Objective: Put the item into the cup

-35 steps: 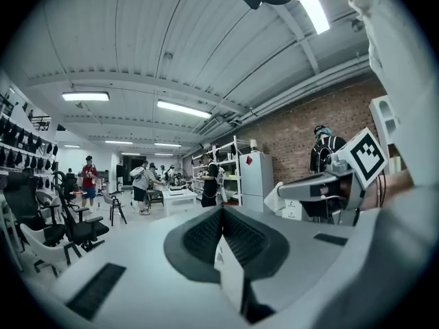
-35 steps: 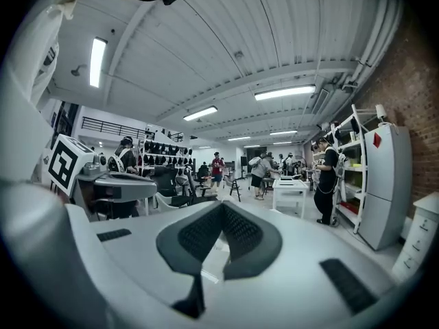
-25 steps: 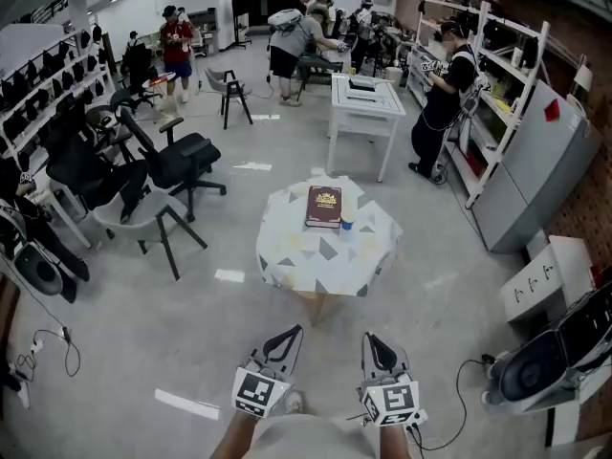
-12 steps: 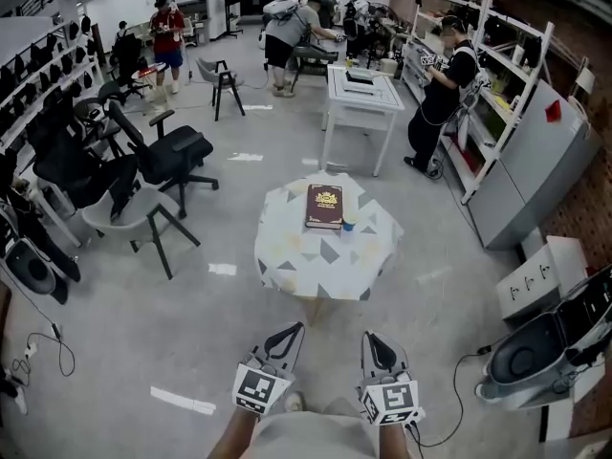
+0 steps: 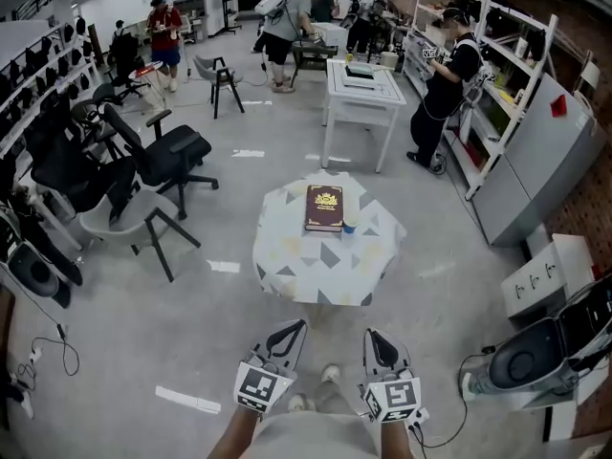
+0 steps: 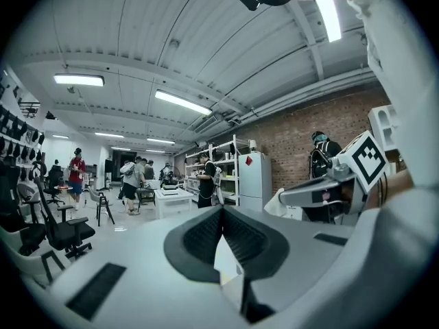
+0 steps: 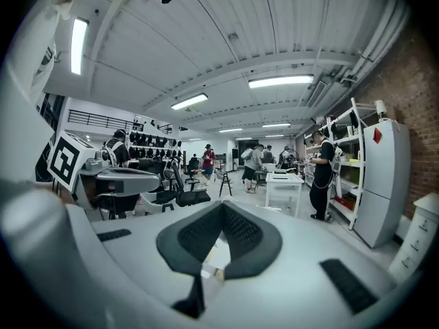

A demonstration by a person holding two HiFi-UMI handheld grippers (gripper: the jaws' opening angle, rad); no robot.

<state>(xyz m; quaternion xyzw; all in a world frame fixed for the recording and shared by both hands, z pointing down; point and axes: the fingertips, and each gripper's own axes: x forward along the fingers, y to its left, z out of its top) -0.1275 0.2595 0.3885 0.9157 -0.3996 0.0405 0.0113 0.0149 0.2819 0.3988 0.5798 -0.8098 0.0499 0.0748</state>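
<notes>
Left tool point(image 5: 295, 329), right tool point(image 5: 374, 338): I hold both low, jaws together, empty. Small blue cup point(image 5: 348, 226): on the patterned cloth-covered tabletop point(image 5: 306, 266), just beside the dark red book point(image 5: 324, 207), straight ahead, well apart from both; right tool marginally nearer. Item: I cannot make it out.

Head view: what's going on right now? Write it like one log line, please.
left gripper: shut, empty | right gripper: shut, empty | both held low, short of table | book and blue cup on table | task: not begun
</notes>
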